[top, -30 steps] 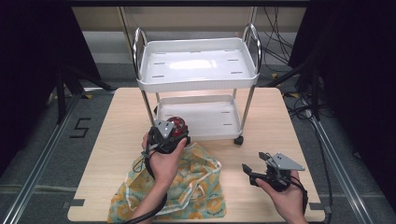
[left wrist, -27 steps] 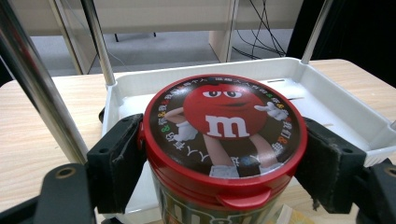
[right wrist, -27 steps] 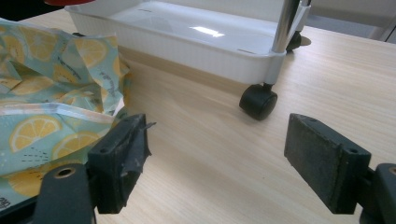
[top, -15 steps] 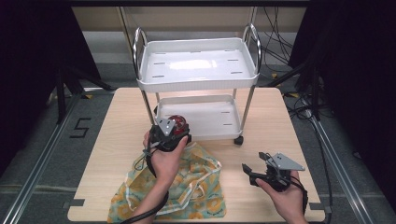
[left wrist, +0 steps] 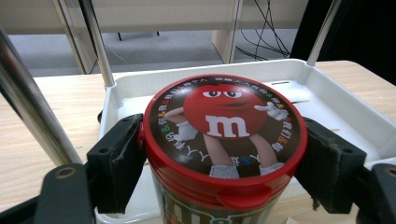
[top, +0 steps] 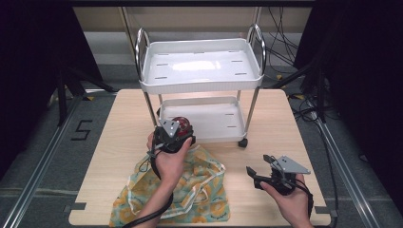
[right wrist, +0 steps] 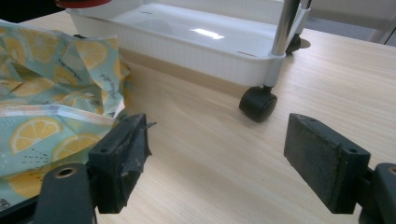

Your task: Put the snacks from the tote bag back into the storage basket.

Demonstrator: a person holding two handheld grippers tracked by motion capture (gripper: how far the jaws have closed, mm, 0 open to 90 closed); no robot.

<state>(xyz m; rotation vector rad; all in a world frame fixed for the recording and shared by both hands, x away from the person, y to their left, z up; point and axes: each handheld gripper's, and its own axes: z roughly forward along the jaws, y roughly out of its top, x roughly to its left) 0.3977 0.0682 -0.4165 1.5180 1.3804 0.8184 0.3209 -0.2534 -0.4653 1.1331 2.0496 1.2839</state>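
Clamping red-lidded candy can [left wrist: 224, 140], left claw [left wrist: 224, 154]; right claw [right wrist: 224, 158] apart over wooden table [top: 294, 128]; grey floor [top: 43, 137] around.

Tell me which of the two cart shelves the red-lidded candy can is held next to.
The lower shelf: the left gripper holds the candy can at its front edge, while the upper shelf stands higher.

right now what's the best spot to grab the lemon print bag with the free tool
The white handle strap on the lemon print bag. It stands up off the flat cloth, so the open right tool can come in low from the bag's right edge.
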